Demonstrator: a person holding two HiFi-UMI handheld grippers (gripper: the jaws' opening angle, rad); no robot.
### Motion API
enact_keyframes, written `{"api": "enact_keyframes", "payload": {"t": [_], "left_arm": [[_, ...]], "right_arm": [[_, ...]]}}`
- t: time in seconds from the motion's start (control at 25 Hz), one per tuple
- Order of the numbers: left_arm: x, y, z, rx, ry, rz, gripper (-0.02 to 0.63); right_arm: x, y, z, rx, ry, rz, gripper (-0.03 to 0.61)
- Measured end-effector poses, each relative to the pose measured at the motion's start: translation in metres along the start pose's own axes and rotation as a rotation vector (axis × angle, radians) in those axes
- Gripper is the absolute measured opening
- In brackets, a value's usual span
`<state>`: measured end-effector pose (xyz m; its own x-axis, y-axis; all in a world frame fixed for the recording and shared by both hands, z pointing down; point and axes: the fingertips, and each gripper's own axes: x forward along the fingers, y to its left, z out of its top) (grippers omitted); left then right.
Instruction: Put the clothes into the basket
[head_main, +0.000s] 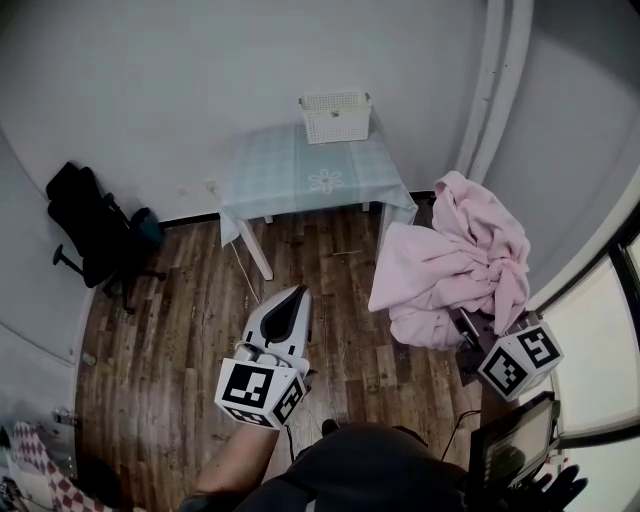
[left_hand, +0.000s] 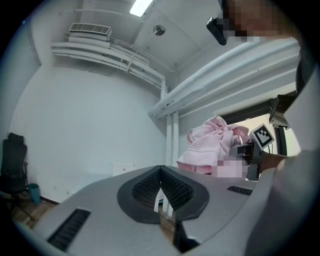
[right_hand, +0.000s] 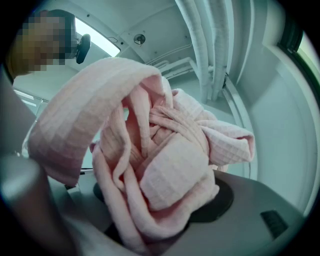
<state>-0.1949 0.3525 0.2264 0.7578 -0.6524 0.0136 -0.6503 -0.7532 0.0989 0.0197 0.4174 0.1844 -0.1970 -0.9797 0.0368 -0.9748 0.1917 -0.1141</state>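
A pink waffle-weave garment (head_main: 455, 262) hangs bunched up at the right, above the wooden floor. My right gripper (head_main: 478, 340) is shut on it from below. In the right gripper view the pink garment (right_hand: 160, 150) fills the space between the jaws and hides the fingertips. My left gripper (head_main: 297, 300) hovers mid-room, shut and empty, pointing toward the table. Its dark pads (left_hand: 172, 187) meet with nothing between them. A white slatted basket (head_main: 336, 115) stands on the far edge of a small table with a pale green cloth (head_main: 300, 180).
A black office chair (head_main: 92, 228) and a teal bin (head_main: 150, 230) stand at the left wall. White pipes (head_main: 500, 80) run up the right corner, with a window beside them. A dark screen (head_main: 515, 440) sits at the lower right, and a checkered cloth (head_main: 40, 465) lies at the lower left.
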Motion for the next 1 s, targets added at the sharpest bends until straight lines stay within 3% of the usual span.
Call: {"api": "enact_keyframes", "payload": {"t": [0.2,0.52,1.0], "left_arm": [[-0.008,-0.003,-0.004,-0.01,-0.008,-0.047,0.009],[0.006,0.009,-0.008,-0.025,0.005,-0.051,0.009],[0.007,0.011,-0.004,0.031,-0.022,0.0,0.009]], "right_arm": [[-0.012,0.009,-0.003,-0.012,0.004,-0.035,0.327],[-0.002,0.002,0.001,-0.015,0.005,-0.052,0.327],[0.007,-0.005,0.0,-0.027,-0.067,0.002,0.327]]}}
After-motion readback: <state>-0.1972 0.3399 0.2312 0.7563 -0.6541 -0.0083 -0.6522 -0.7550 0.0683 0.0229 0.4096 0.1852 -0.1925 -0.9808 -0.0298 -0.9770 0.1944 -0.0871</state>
